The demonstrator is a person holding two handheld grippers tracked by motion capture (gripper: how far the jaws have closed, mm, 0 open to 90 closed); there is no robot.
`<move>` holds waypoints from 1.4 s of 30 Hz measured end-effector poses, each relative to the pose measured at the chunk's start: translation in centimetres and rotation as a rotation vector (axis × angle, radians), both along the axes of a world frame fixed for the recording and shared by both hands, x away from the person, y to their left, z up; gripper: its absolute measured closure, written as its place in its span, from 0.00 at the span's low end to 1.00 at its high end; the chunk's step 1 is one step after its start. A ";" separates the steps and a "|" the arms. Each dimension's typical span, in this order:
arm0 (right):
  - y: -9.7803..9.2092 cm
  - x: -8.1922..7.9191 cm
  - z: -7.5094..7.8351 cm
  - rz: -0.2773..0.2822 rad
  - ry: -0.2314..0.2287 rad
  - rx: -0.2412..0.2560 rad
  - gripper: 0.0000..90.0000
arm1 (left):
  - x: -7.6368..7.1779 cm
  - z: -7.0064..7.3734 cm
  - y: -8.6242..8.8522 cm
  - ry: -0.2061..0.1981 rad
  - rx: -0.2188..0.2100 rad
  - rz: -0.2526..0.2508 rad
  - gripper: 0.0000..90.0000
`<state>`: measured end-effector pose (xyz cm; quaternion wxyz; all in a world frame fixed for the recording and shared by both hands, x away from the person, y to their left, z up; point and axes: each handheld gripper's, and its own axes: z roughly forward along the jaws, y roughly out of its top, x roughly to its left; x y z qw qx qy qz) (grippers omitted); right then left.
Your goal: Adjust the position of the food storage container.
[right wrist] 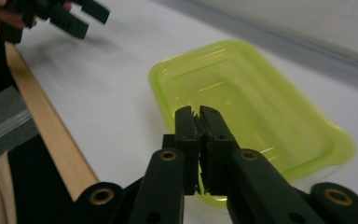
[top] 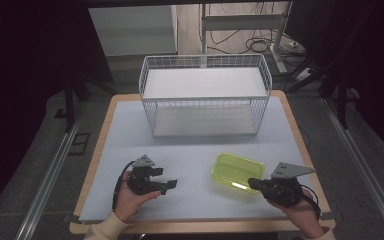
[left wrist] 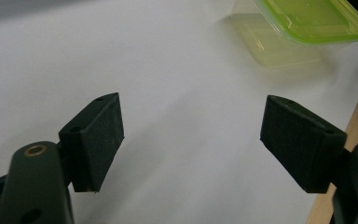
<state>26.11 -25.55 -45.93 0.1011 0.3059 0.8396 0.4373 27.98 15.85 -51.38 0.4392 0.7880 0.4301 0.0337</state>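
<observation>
Green container point(top: 238, 171) sitting on the counter point(top: 130, 145) toward the near right corner, well short of the wire basket point(top: 205, 95) at the far side. Right tongs point(right wrist: 198, 122) pressed together over the container's near rim — pinched on the thin lip, by the look of the right gripper view, the only spot a shallow plastic tub offers for a firm hold. Gripped at the corner nearest the hand, most likely so the tub can be lifted or dragged without reaching across it. In the left gripper view the tub appears tilted, one edge raised off the surface with a pale shadow beneath, which would fit a lift just starting, though hard to confirm from above. Left tongs point(top: 165, 184) spread wide, holding nothing, held low over bare counter just left of the container and aimed toward it — probably kept ready to steady or take the opposite rim. Basket open-topped and standing clear, a plausible destination for the tub, judging from the layout alone.
</observation>
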 end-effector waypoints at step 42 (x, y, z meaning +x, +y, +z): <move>1.0 0.0 -3.2 0.032 0.110 -0.197 1.00 | 0.0 -0.3 -0.1 0.013 0.003 -0.010 0.24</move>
